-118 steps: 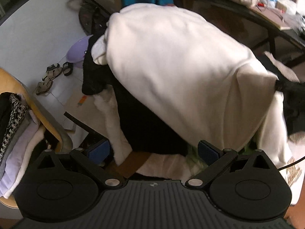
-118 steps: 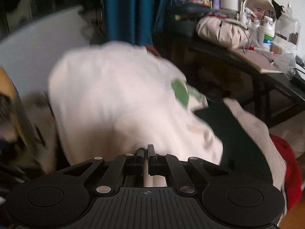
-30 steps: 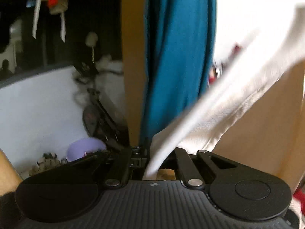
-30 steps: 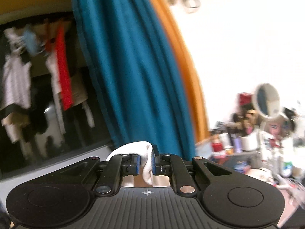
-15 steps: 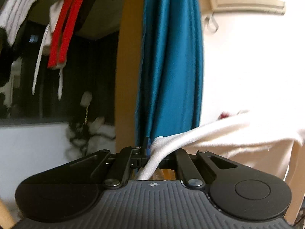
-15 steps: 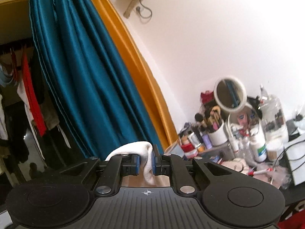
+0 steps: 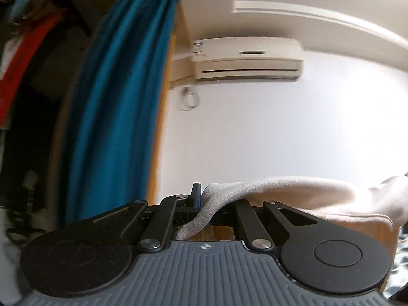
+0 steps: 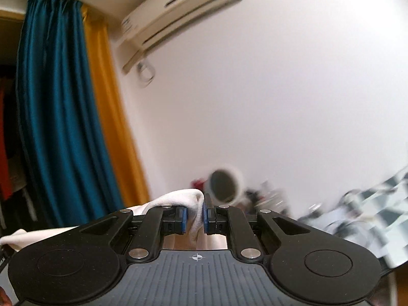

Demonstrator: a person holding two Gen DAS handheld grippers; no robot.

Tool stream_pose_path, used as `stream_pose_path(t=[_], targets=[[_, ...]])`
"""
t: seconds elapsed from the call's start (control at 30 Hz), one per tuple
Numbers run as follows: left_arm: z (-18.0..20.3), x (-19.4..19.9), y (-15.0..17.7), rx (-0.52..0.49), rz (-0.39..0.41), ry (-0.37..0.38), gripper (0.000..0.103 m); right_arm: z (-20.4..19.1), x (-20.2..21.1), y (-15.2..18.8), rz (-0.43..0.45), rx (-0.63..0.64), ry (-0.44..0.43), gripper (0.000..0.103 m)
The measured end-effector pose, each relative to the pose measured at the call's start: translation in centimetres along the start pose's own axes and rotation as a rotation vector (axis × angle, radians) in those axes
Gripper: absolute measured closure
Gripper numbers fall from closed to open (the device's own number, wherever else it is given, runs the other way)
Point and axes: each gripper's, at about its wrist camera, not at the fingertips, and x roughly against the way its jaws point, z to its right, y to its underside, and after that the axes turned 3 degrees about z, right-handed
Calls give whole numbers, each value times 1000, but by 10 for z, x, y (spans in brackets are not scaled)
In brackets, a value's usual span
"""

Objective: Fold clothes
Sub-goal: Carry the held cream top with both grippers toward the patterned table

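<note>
The cream garment is up in the air, stretched between the two tools. The left tool is clamped narrow on one bunched edge, and the cloth runs off to the right and sags below the frame. The right tool pinches another fold of the same fabric between its blue pads, with the loose end trailing away to the left.

The biggest risk, as I judge it, is the unseen bulk of the garment. Both cameras point at the wall and ceiling, so neither shows where the hanging part falls or what it may drag across. A wide swing could sweep it into clutter below.

Next comes the grip itself. Each tool holds only a small bunch of cloth near the pad tips, so a sharp shake or uneven pull could slip one edge free and leave the garment dangling from one side, twisted.

Around the scene, going down in size: the white wall fills the far side; a teal curtain with an orange curtain beside it hangs at the far left; an air conditioner sits high on the wall. Low at the right, a crowded desk shows only as blur, with a round mirror standing on it, the thing most likely to be snagged or knocked. Red clothes hang at the far left, well clear.
</note>
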Motion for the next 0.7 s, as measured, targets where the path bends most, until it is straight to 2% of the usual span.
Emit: stream_pose_path(t=[0.13, 0.2, 0.33, 0.5, 0.57, 0.7], targets=[[89, -15, 7, 11, 11, 48, 97, 66, 56, -26, 48, 19, 54, 93], [145, -24, 16, 15, 0, 60, 97, 106, 85, -37, 47, 27, 64, 93], [247, -27, 31, -1, -47, 60, 97, 196, 142, -56, 33, 42, 82, 93], [364, -53, 50, 97, -150, 145, 97, 295, 194, -76, -37, 49, 151, 93], [401, -61, 57, 108, -168, 184, 97, 328, 207, -88, -56, 40, 186, 93], [460, -85, 76, 139, -221, 266, 97, 386, 231, -117, -4, 52, 264, 93]])
